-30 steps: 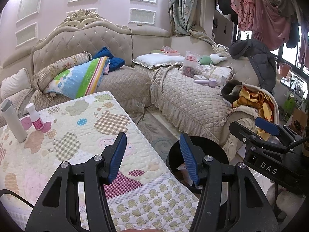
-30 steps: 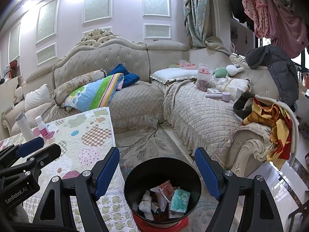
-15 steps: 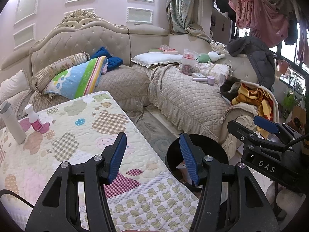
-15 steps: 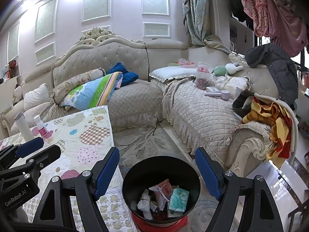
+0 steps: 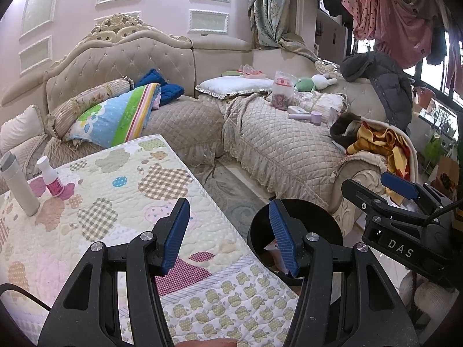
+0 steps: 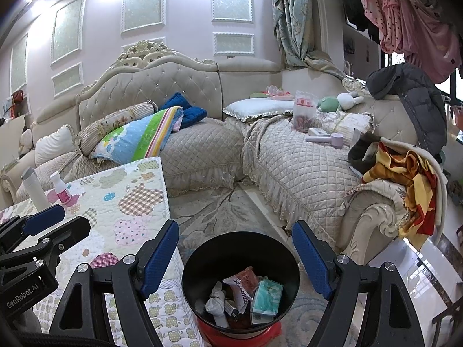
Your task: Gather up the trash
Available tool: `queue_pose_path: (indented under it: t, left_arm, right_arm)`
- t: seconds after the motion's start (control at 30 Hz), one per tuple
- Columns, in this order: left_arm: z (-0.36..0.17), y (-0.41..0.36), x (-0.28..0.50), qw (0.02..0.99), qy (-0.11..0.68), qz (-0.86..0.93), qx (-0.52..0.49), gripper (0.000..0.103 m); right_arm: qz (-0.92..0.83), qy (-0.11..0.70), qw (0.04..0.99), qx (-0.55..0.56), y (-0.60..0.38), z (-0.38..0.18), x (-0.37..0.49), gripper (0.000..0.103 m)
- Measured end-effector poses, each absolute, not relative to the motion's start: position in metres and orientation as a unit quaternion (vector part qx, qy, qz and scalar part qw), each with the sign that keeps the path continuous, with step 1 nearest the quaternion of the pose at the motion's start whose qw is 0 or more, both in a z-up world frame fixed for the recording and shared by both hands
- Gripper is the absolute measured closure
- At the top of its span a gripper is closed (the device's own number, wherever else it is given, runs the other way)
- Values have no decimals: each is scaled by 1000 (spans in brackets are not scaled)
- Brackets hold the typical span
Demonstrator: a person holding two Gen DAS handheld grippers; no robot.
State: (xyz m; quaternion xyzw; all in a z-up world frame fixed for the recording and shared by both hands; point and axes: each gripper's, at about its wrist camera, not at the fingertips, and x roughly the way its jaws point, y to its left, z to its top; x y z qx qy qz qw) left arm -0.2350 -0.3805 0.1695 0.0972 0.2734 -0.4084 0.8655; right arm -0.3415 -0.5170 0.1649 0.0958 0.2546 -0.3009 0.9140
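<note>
Inside the black trash bin point(image 6: 240, 277), contents partly legible only: a crumpled white wad point(image 6: 215, 299), a red-and-white wrapper point(image 6: 241, 282) with unreadable print, a teal tissue packet point(image 6: 266, 296); items beneath these are too dark to identify. In the left wrist view the bin point(image 5: 312, 219) is largely hidden behind the gripper's right finger, its contents barely visible. The red base under the bin is cut off at the frame bottom. Right gripper point(image 6: 235, 256): jaws spread wide, nothing between the blue pads, poised directly above the bin's mouth, with the bin framed between the fingers. Left gripper point(image 5: 228, 234): jaws parted about halfway, empty, poised over the edge of the quilted table cover point(image 5: 115, 202), the bin just to its right. Each gripper appears at the edge of the other's view. Table cover: patchwork print of clouds and apples; bears a tall white bottle point(image 5: 18, 185) and a small white bottle with a pink label point(image 5: 52, 180), both upright at the far left. Room: beige tufted corner sofa point(image 6: 188, 86) loaded with pillows, a striped blanket point(image 6: 139, 138), soft toys and small items; patterned rug point(image 6: 220, 211); curtain; clothes hanging at the window on the right.
</note>
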Motion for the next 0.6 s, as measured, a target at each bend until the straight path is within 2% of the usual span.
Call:
queue_pose_path:
  t: [0.6]
  left_arm:
    - [165, -384, -235, 858, 270, -424, 106, 47]
  right_arm:
    - [-303, 260, 911, 100, -522, 159, -345, 24]
